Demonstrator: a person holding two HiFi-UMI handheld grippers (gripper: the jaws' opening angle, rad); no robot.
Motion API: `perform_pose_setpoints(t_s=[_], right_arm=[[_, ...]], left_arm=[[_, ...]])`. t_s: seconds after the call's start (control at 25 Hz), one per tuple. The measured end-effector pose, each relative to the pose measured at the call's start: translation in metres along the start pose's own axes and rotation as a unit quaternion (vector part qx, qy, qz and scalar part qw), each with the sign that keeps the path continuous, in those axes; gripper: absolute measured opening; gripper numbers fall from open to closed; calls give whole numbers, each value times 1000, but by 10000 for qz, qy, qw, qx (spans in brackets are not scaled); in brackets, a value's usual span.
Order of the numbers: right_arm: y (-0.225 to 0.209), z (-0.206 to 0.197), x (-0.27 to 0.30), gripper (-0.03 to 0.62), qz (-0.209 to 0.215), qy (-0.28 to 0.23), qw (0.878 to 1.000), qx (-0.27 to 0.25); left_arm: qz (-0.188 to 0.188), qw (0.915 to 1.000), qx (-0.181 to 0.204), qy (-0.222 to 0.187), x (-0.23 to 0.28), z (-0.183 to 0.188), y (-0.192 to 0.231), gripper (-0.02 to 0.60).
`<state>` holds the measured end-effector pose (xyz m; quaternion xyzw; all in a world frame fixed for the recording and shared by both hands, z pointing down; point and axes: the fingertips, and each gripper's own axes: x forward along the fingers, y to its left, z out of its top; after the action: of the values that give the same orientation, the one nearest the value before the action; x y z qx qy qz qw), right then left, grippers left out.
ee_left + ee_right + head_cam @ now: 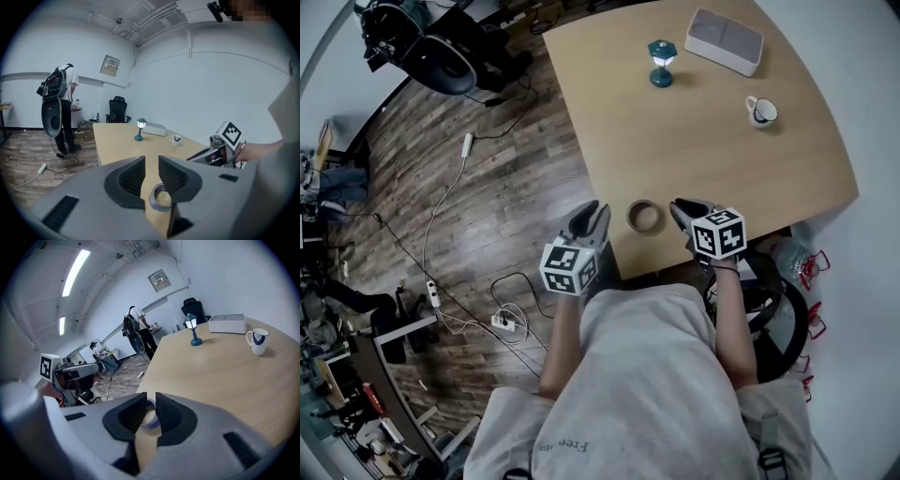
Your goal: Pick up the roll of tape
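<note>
Two claws flank the roll of tape (644,217) on the counter (703,159): left claw (592,216) at nine o'clock, right claw (682,212) at three. Both are released, jaws slightly apart, gripping nothing.

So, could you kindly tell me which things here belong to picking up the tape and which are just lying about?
For the job: roll of tape, left tongs, right tongs.
Just lying about: small lantern, mug, white box.

left tool (598,212) and right tool (680,209) point forward, jaws slightly apart
</note>
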<state>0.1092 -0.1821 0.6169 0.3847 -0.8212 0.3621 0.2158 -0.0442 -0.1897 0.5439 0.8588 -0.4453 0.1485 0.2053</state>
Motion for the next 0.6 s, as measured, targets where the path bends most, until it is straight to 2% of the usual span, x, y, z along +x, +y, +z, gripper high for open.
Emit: perform_pose_setpoints(t_s=[0.36,0.6], right_arm=[[-5,-26,32,63,39,826,9946,-621],[9,-27,58,68,401,1513,9776,-1410]], left_arm=[[-163,9998,51,82,5,-9,-15,81],[-339,9993,69,134,3,-19,-29,80]])
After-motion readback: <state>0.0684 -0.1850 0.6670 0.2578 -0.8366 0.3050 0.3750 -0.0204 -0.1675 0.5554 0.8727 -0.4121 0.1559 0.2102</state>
